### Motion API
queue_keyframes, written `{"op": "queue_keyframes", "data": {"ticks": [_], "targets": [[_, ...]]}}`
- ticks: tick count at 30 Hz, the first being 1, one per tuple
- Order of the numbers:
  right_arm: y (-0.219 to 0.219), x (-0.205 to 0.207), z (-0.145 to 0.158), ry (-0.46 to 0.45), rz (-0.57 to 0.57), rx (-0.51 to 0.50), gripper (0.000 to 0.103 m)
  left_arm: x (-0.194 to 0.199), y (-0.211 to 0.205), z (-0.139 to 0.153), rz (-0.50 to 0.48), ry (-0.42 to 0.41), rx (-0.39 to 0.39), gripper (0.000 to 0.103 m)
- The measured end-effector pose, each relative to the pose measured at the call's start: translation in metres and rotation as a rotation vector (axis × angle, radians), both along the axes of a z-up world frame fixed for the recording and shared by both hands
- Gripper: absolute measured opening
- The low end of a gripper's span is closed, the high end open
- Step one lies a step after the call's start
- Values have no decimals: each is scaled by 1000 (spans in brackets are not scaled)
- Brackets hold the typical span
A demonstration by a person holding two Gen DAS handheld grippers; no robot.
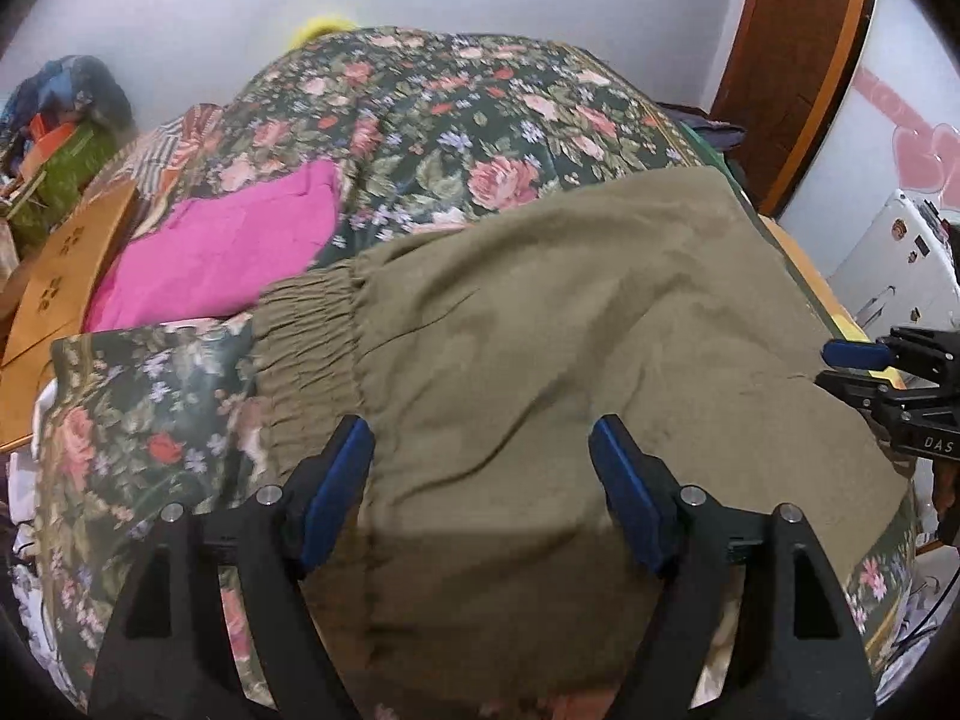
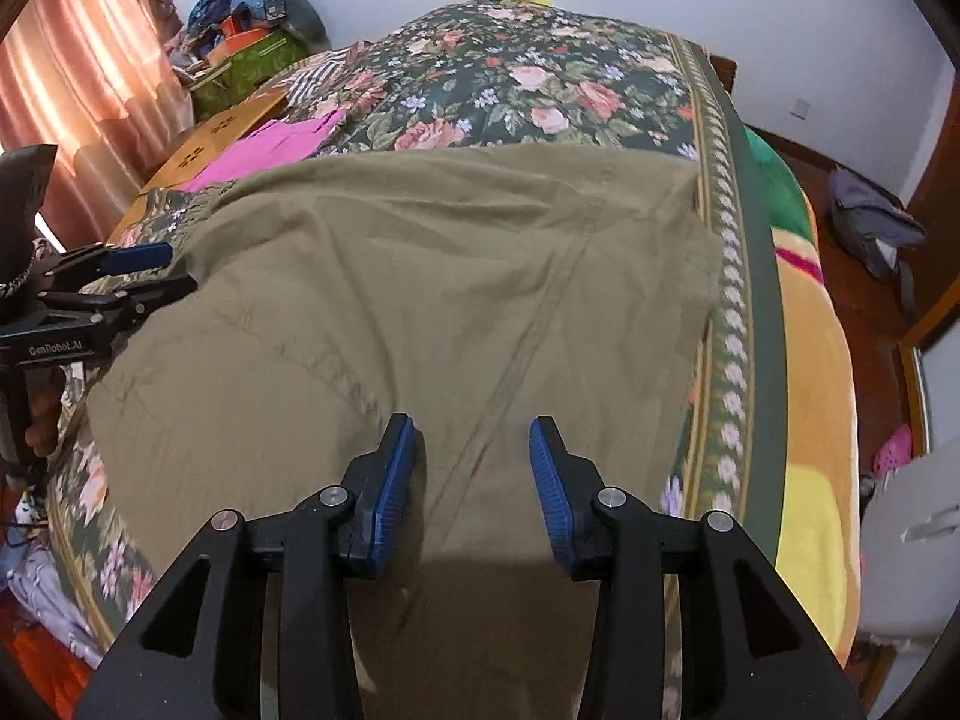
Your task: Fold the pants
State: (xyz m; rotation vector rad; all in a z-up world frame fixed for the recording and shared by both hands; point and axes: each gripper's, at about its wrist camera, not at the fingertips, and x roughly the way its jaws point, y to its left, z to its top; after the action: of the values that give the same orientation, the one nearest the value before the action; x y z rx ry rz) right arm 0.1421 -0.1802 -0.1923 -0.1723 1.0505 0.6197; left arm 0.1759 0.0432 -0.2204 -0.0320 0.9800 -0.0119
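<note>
Floral dark-green bedspread [image 1: 420, 114] carries our olive-green cotton pants [image 1: 540, 312], a pink folded cloth [image 1: 228, 252] far left. Our left claw [image 1: 480, 456] and right claw [image 2: 473, 450] hover above the pants, both spread wide, holding nothing.

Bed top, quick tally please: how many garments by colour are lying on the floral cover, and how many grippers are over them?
Olive-green pants: 1
Pink garment: 1
Grippers, both open above the pants: 2, left gripper and right gripper
Total: 4, all on or over the floral bedcover
</note>
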Motion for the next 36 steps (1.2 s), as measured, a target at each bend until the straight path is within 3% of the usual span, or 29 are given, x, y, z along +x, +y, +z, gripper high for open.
{"op": "queue_keyframes", "data": {"ticks": [6,9,13,18,25,30,36], "targets": [[-16,-16,13,-16,-47,4,37,-28,30,28,91,-49,-44,85],[-15,-22,27,-59,-56,18,37,-45,47,35,141,-56,-125,89],[-5,-30,46,-119,-40,58,38,-64,55,35,155,-51,-228,96],[21,-38,62,-177,0,121,40,-75,46,17,148,-2,-313,97],[50,-41,45,-144,40,126,40,-77,33,-17,142,94,-464,97],[61,-45,18,-75,81,58,40,-71,28,-17,130,66,-506,101],[59,-45,14,-61,95,64,40,-50,38,-20,168,73,-596,102]]}}
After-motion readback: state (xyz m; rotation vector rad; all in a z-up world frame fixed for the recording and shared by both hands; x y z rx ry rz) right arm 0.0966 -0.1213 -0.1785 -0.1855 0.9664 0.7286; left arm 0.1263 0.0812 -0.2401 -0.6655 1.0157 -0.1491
